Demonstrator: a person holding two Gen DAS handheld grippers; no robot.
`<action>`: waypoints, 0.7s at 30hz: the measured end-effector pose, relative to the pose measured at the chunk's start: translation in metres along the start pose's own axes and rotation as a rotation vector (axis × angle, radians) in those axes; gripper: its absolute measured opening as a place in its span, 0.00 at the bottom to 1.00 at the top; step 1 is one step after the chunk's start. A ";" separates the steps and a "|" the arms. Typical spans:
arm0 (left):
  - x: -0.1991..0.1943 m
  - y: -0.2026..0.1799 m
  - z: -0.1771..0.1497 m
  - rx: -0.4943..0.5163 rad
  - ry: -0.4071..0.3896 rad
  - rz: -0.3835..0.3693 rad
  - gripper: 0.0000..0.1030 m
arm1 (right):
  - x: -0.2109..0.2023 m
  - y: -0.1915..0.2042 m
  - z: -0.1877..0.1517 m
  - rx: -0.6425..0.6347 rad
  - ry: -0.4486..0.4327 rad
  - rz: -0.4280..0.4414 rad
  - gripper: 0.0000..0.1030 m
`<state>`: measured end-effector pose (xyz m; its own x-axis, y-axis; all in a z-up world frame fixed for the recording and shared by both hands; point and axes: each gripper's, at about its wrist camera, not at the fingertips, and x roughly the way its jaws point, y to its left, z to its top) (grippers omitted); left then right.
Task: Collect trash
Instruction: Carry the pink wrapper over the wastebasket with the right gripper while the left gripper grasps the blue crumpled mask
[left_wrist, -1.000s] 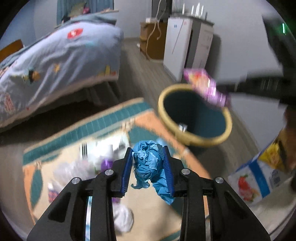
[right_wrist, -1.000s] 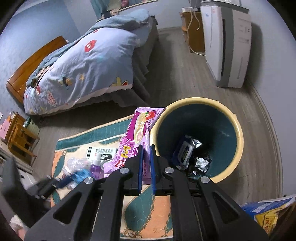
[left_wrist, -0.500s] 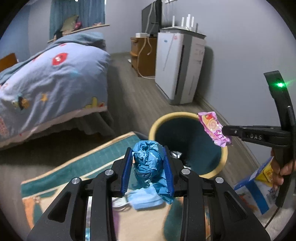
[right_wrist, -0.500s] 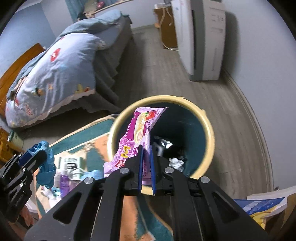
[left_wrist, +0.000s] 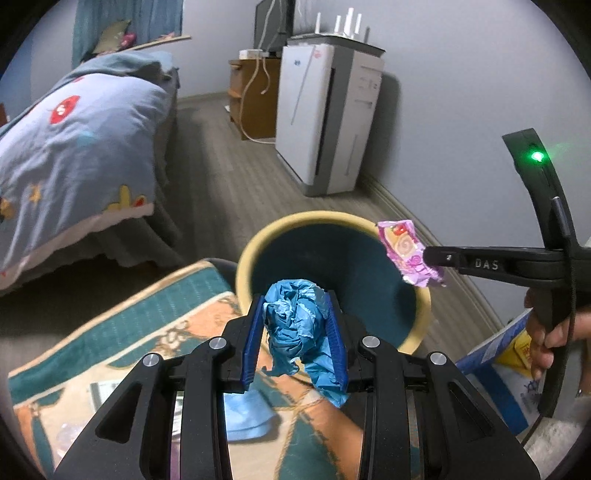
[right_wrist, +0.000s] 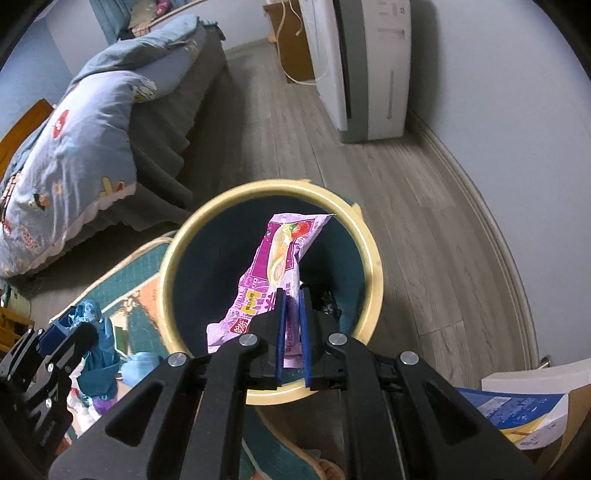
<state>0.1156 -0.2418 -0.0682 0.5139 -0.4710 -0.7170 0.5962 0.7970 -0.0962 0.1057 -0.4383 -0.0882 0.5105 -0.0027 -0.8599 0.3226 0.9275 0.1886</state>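
The right gripper (right_wrist: 290, 317) has its blue pads pinched tight on the lower end of a pink-purple foil snack wrapper (right_wrist: 275, 258) printed with a strawberry. The wrapper stands up from the pads, directly over the mouth of a round waste bin with a cream-yellow rim and dark teal inside (right_wrist: 373, 258); dark and silvery scraps lie at the bin's bottom, just past the pads.

The left gripper (left_wrist: 297, 332) is clamped on a crumpled wad of blue paper (left_wrist: 295, 321), whose torn tail hangs below the pads. Just beyond this wad is the near rim of the same bin, and below it lies a rug patterned in teal and orange (left_wrist: 159, 306). A flat light-blue piece (left_wrist: 245, 415) lies on the rug under the left gripper's body.

To the left of both grippers is a bed with a pale blue cartoon quilt (right_wrist: 74, 140). Farther ahead, against the wall, stands a white and grey box-shaped appliance (left_wrist: 325, 118). A person's hand (left_wrist: 550, 332) grips the right gripper's handle.
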 end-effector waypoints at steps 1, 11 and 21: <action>0.003 -0.002 0.000 0.003 0.004 -0.003 0.33 | 0.003 -0.001 -0.001 0.001 0.011 -0.007 0.07; 0.039 -0.015 0.005 0.046 0.018 0.014 0.33 | 0.009 0.000 -0.001 0.027 0.026 0.031 0.07; 0.040 -0.010 0.011 0.018 -0.038 0.022 0.55 | -0.003 0.007 0.009 0.026 -0.079 0.072 0.08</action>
<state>0.1367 -0.2724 -0.0881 0.5495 -0.4680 -0.6921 0.5956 0.8004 -0.0684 0.1132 -0.4352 -0.0800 0.5938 0.0336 -0.8039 0.3024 0.9166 0.2616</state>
